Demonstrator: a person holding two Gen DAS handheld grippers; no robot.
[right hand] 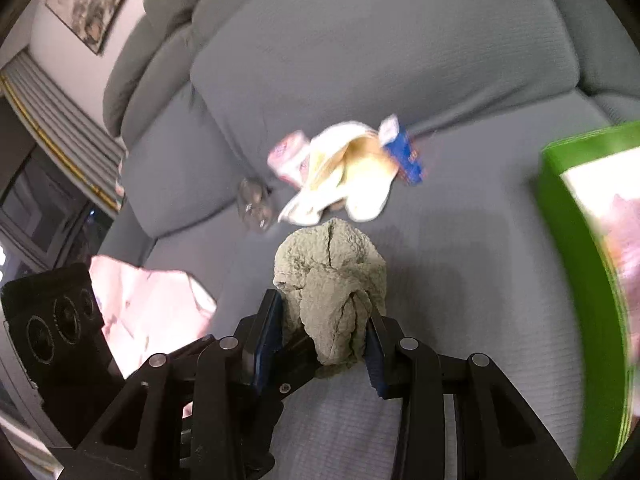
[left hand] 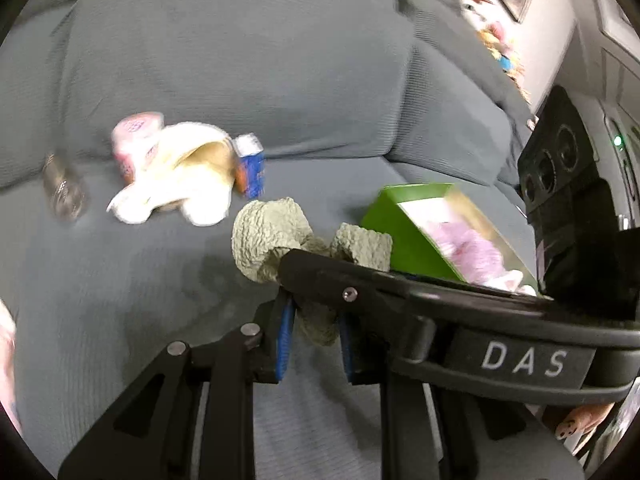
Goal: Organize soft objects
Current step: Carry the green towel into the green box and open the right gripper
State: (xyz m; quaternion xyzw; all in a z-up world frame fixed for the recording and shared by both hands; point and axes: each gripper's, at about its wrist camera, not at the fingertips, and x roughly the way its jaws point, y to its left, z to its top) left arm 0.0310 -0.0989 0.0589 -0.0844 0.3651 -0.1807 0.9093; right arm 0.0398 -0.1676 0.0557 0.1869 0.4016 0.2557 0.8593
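One crinkled grey-green cloth (right hand: 332, 300), bunched.

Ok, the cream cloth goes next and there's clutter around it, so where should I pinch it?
Probably take the cream cloth by its near loose lobe, coming from above on the camera's side: the pink roll and blue carton crowd its far edge, while the near lobes lie free on the sofa seat.

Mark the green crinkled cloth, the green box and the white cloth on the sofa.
green crinkled cloth (right hand: 332, 280), right wrist view, bunched middle above the pads.
green box (left hand: 400, 228), left wrist view, its outer green wall.
white cloth (left hand: 176, 184), left wrist view, its rumpled centre.
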